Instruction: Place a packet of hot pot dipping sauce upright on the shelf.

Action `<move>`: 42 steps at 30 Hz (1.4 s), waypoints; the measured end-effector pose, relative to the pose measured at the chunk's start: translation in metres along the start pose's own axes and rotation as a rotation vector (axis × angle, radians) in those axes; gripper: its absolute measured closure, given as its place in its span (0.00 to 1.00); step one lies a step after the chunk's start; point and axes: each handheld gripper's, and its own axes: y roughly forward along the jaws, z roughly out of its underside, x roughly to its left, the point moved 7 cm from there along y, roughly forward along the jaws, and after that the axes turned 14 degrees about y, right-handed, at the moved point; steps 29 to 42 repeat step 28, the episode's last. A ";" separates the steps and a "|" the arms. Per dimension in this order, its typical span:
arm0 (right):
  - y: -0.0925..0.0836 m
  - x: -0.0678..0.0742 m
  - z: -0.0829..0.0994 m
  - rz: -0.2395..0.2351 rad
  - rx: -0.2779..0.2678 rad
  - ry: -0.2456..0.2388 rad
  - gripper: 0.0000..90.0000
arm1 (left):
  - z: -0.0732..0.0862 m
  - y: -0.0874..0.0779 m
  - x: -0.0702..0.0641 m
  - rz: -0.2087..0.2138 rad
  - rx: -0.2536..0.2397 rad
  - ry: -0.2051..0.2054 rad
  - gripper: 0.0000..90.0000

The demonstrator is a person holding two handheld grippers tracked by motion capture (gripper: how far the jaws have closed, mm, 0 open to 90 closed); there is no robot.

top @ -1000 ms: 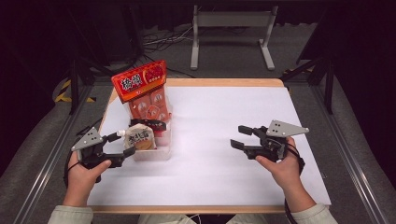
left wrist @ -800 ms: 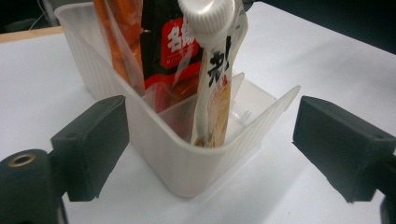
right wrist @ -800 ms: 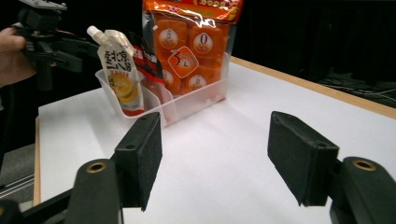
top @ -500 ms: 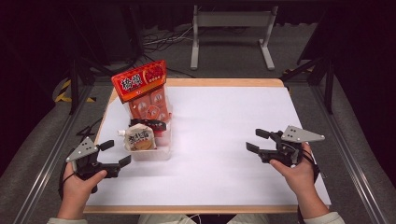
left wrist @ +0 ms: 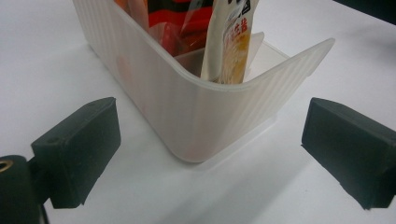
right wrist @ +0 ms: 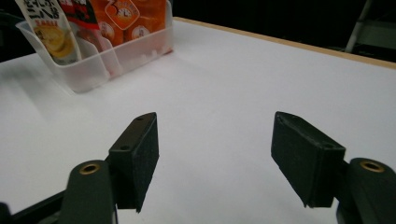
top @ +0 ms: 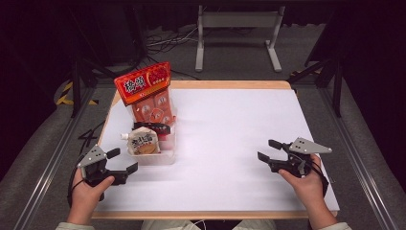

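Table (top: 230, 143), white-topped with a wooden edge, carries one translucent ribbed plastic bin (top: 160, 155) near its left side. Bin contents: a tall orange-red snack bag (top: 146, 91) standing upright at the far end, and a small white spouted pouch (top: 142, 143) upright at the near end, with a dark-banded packet between them.

Left gripper (top: 120, 160) sits at the table's near left corner, just beside the bin's near end. Its jaws have just been opening and now stand wide; in the left gripper view the bin's rounded corner (left wrist: 205, 116) lies ahead between them, untouched by either pad. Right gripper (top: 267, 150) rests well apart at the right, jaws likewise just opened wide, with bare tabletop between them.

Lettering on the pouch is too small to read. Bin walls blur the lower parts of the packets.
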 end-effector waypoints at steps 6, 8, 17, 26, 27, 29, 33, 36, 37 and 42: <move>0.003 -0.008 0.014 0.026 0.018 0.011 0.37 | 0.004 0.006 -0.001 -0.002 0.008 0.005 0.06; 0.006 -0.012 0.020 0.025 0.021 0.039 0.36 | 0.006 0.010 -0.004 0.013 0.013 0.008 0.06; 0.010 -0.013 0.026 0.026 0.040 0.051 0.35 | 0.008 0.011 -0.005 0.033 0.026 0.023 0.06; 0.011 -0.012 0.026 0.026 0.039 0.042 0.34 | 0.008 0.010 -0.004 0.026 0.023 0.023 0.06; 0.011 -0.012 0.026 0.027 0.039 0.043 0.34 | 0.008 0.010 -0.004 0.025 0.022 0.019 0.06; 0.011 -0.012 0.026 0.027 0.039 0.043 0.34 | 0.008 0.010 -0.004 0.025 0.022 0.019 0.06; 0.011 -0.012 0.026 0.027 0.039 0.043 0.34 | 0.008 0.010 -0.004 0.025 0.022 0.019 0.06; 0.011 -0.012 0.026 0.027 0.039 0.043 0.34 | 0.008 0.010 -0.004 0.025 0.022 0.019 0.06; 0.011 -0.012 0.026 0.027 0.039 0.043 0.34 | 0.008 0.010 -0.004 0.025 0.022 0.019 0.06; 0.011 -0.012 0.026 0.027 0.039 0.043 0.34 | 0.008 0.010 -0.004 0.025 0.022 0.019 0.06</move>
